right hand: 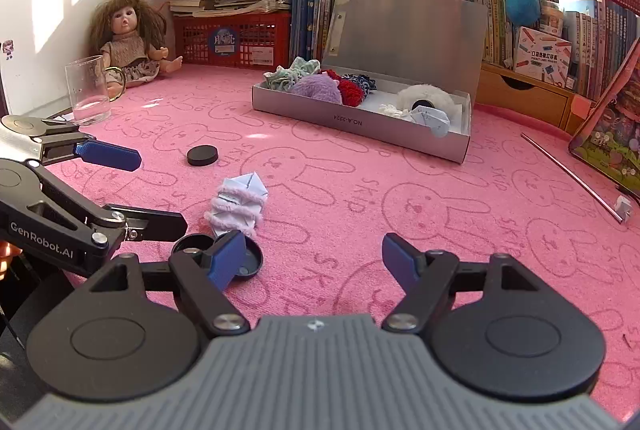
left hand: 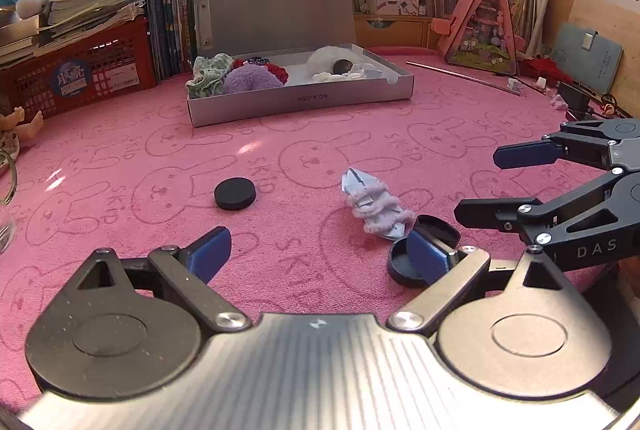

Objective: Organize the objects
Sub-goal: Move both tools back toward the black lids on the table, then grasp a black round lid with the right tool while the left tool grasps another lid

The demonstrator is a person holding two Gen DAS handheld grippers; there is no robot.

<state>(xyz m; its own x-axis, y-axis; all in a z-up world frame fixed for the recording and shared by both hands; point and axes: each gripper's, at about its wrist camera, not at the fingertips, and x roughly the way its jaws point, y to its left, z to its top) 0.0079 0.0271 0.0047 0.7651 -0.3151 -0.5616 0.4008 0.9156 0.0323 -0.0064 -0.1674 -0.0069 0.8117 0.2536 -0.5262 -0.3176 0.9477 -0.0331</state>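
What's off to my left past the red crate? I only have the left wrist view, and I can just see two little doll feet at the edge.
Observer: A doll with long brown hair sits against the wall, facing into the room.
Operator: Anything standing near it?
Observer: A clear glass mug stands upright on the pink mat, just in front of the doll.
Operator: And the far right end of the grey box?
Observer: A folded white paper piece lies inside the grey box at that end, beside a white fluffy item.
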